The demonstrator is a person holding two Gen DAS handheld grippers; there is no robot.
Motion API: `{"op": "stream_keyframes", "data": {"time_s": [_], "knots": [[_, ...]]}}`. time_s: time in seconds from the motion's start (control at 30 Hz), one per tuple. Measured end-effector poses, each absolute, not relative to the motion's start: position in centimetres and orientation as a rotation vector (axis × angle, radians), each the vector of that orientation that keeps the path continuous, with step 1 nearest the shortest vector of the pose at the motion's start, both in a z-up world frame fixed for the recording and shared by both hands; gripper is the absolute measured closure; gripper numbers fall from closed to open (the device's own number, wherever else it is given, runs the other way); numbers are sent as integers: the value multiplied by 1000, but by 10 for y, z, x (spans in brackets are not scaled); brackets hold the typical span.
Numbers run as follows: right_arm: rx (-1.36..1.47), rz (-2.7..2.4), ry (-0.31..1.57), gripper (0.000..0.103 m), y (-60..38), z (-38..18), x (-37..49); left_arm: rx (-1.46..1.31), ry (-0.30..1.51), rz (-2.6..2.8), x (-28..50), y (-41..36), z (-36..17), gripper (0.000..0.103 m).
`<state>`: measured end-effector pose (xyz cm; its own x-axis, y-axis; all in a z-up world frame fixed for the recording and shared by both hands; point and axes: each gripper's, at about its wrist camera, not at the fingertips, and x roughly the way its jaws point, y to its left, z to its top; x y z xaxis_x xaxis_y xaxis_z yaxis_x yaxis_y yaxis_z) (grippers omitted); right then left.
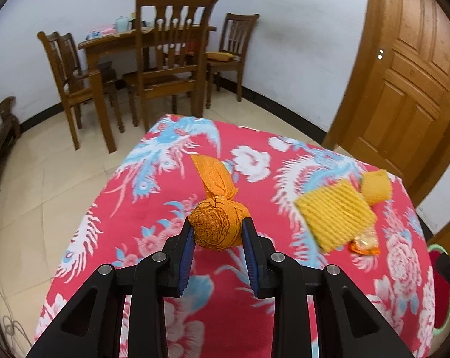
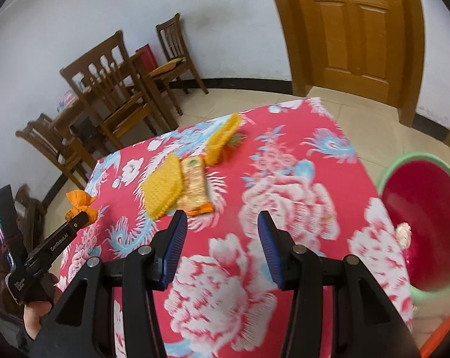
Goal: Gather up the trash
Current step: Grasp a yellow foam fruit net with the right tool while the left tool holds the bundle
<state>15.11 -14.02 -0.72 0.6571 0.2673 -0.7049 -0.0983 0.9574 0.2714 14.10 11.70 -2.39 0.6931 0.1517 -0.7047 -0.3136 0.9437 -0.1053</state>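
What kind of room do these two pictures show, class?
Most likely a dining room in a home: dark wooden dining chairs stand around a wooden dining table, a panelled wooden door is behind, and a red floral tablecloth covers the near table.

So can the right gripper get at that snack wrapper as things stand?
Probably yes: the right gripper is open and empty, and the snack wrapper lies just ahead, though the yellow foam net overlaps one edge.

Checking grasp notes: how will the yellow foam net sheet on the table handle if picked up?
The yellow foam net sheet looks light and airy, probably squashing between tongs. Its ribbed mesh should resist slipping. Lying flat, it seems unlikely to roll.
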Motion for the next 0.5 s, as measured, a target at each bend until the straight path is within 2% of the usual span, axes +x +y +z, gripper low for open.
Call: {"op": "stream_keyframes", "data": {"time_s": [0.5], "knots": [[179, 247, 873, 52, -73, -38, 210, -260, 764, 310, 145, 134, -43, 72]]}}
